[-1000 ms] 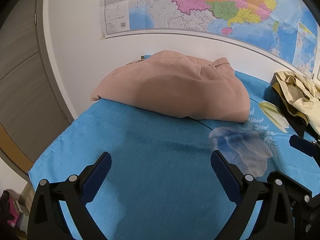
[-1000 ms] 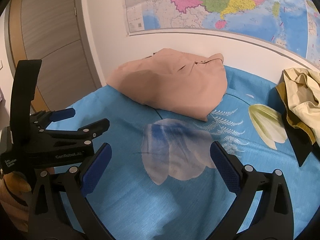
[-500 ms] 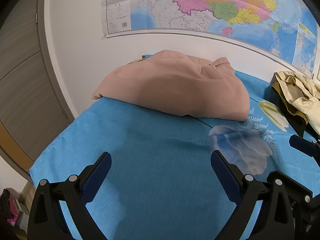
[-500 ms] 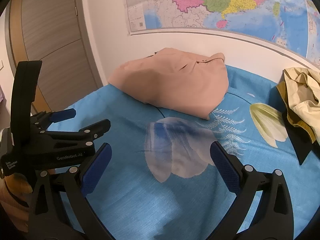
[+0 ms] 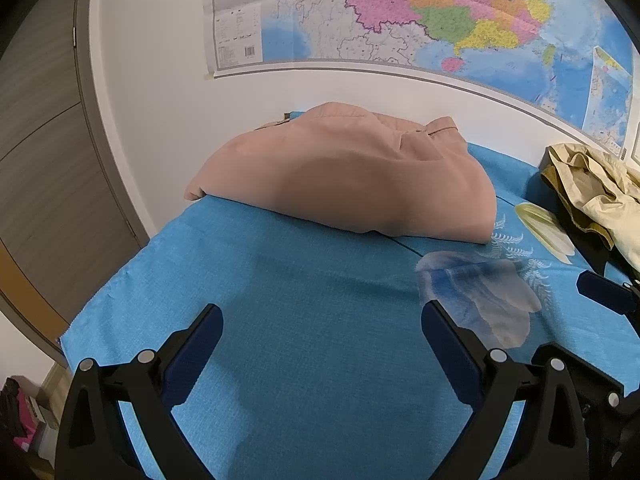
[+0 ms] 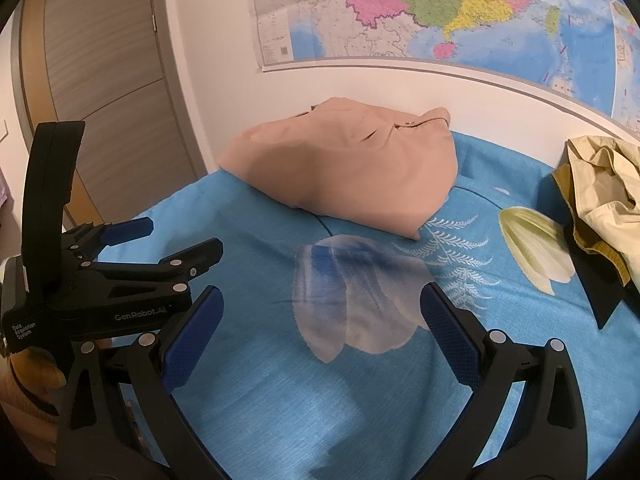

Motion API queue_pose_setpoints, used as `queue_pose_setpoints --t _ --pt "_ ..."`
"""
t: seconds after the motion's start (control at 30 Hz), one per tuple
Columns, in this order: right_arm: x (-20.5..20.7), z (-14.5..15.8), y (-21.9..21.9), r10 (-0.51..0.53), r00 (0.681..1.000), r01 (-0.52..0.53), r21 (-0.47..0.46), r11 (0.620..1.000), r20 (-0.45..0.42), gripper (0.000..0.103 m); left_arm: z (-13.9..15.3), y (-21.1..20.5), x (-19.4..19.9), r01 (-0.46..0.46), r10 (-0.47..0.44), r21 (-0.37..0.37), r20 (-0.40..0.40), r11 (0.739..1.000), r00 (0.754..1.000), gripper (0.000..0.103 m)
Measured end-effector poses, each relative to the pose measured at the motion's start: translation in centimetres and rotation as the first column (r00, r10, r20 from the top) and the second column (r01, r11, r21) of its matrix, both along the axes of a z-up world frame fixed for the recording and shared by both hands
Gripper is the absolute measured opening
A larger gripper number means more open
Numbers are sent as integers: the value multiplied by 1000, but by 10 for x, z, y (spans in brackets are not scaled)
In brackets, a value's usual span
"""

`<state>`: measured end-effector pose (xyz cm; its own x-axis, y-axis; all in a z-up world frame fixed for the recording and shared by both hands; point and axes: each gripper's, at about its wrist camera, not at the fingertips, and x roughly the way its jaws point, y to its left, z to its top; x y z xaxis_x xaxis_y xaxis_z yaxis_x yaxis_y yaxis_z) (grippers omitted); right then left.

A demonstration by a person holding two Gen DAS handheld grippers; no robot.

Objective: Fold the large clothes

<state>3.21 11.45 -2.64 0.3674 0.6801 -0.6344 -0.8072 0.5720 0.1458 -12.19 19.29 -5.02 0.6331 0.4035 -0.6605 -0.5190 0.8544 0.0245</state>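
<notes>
The pink garment [image 5: 344,176] is seen folded on the blue sheet [image 5: 320,320] against the wall, well ahead of both claws and touched by neither. Its long axis runs left to right along the wall. The left claw [image 5: 320,344] and right claw [image 6: 320,320] are held spread wide and empty over bare sheet. A beige garment [image 6: 600,184] lies crumpled far right.
</notes>
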Motion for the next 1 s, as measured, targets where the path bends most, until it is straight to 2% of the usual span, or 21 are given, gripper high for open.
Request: queue_pose_setpoints --t 0.53,0.87,1.0 --pt "-2 0 -2 1 1000 -1 12 1000 -11 97 0 -5 0 5 -5 3 4 1000 1000 96" --pt "-2 -1 -6 -6 1000 7 26 1000 -23 97 1 -13 -1 18 -19 39 17 999 1000 96" --pt "0 -1 -11 -26 999 26 24 999 -24 97 -1 -16 6 35 -35 5 9 999 999 96"
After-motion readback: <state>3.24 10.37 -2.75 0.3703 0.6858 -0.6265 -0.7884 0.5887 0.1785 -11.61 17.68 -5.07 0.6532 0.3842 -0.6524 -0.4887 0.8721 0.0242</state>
